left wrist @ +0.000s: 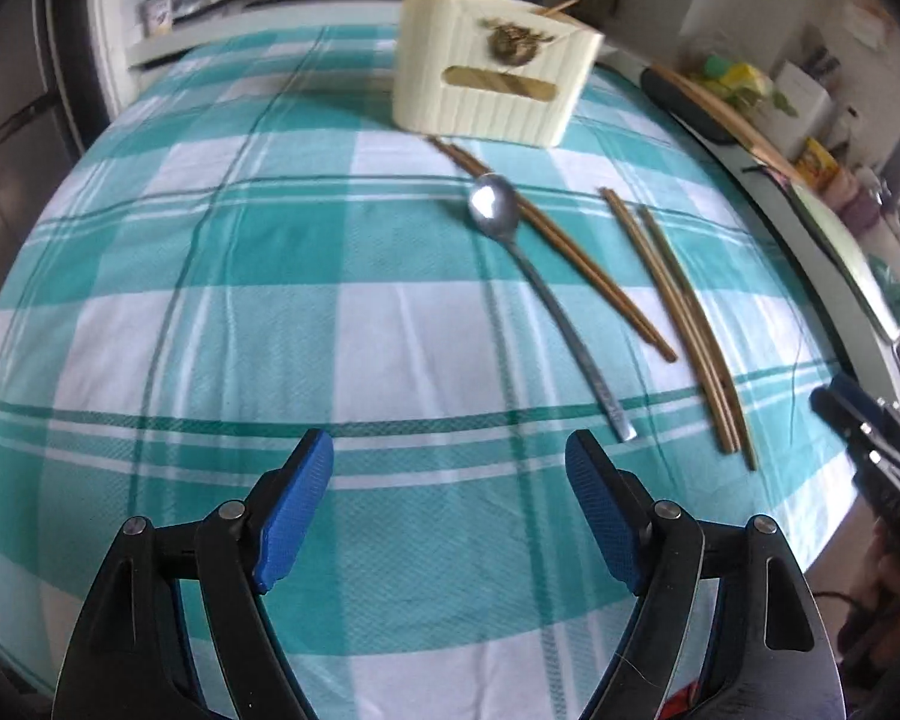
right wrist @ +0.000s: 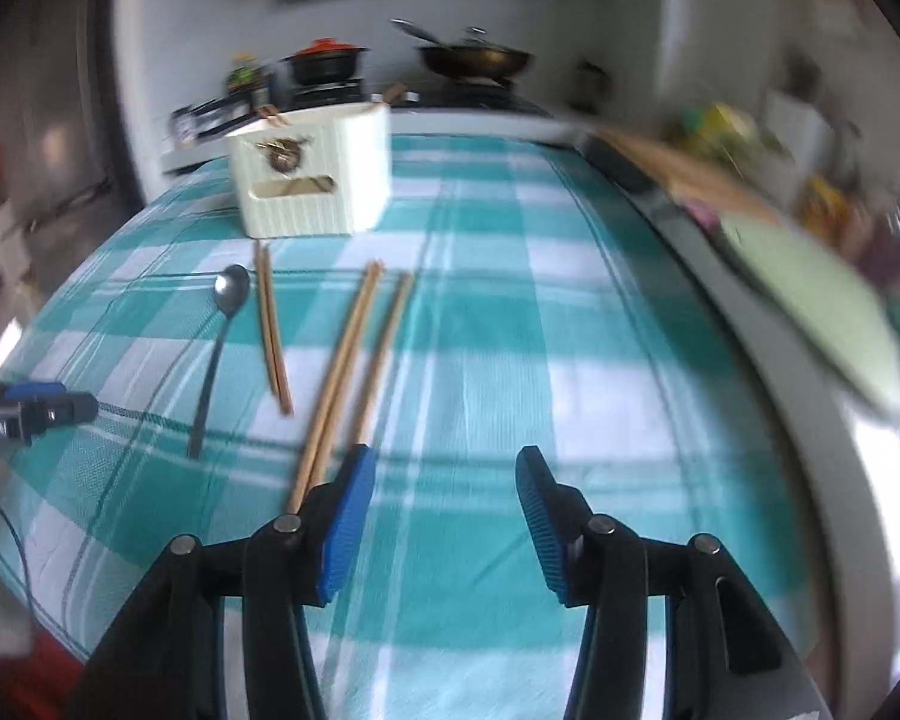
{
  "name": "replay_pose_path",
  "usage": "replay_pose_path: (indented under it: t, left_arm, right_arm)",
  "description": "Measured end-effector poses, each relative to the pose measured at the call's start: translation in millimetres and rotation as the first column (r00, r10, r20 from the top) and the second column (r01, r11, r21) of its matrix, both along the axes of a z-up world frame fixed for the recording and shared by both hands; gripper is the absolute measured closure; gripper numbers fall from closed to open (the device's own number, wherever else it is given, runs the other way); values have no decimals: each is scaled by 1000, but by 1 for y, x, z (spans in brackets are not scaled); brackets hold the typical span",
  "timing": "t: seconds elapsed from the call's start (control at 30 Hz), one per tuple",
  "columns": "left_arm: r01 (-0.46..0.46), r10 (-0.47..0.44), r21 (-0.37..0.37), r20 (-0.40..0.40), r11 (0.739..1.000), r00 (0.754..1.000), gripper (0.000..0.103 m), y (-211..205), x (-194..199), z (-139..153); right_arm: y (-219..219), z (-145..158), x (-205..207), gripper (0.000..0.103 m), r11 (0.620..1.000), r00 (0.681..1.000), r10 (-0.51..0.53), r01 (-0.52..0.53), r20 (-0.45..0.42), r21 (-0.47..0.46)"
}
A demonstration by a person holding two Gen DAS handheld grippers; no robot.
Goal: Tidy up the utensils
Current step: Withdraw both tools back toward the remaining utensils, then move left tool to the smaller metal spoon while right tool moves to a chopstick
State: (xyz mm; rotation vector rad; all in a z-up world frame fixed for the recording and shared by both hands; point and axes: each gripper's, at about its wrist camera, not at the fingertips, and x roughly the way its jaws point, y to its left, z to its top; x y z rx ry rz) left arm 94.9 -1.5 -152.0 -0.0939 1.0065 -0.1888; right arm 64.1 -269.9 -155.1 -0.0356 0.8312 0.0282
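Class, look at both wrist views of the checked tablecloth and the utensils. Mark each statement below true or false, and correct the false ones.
1. The spoon lies on the tablecloth with its bowl end towards the cream holder. True.
2. The left gripper is clamped on the spoon. False: its jaws stand open with nothing between them.
3. Chopsticks lie loose on the cloth beside the spoon. True.
4. The cream holder lies tipped on its side. False: it stands upright.
5. The right gripper holds a pair of chopsticks. False: its jaws are open and empty.
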Motion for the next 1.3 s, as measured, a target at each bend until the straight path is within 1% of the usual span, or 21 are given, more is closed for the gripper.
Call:
replay_pose_path:
  t: [0.07, 0.2, 0.53, 0.87, 1.07, 1.3]
  left_arm:
    - [0, 0, 1, 17, 1000, 1000, 21, -5, -1, 2]
    - [-9, 9, -14, 13, 1000, 1000, 21, -5, -3, 0]
    - [-44, 44, 2, 1, 999, 999, 21, 2, -4, -5]
    - [-41, 41, 13, -1, 999, 999, 21, 0, -5, -9]
    - [-53, 53, 14, -10, 999, 999, 21, 3, -5, -13]
    - [-68, 68, 1, -18, 998, 998, 20, 4, -1, -17]
  right_arm:
    - [0, -2, 0, 53, 1000, 1000, -2, 2, -13, -6]
    - [6, 2, -3, 53, 999, 1000, -1, 1, 2, -46]
    - [18, 4, 2, 53, 995, 1000, 7, -5, 15, -99]
    - [17, 4, 1, 53, 986, 1000, -8, 11, 22, -166]
    - [18, 3, 2, 53, 984, 1000, -5, 8, 18, -176]
    - [17, -1, 1, 53, 987, 1000, -8, 10, 14, -162]
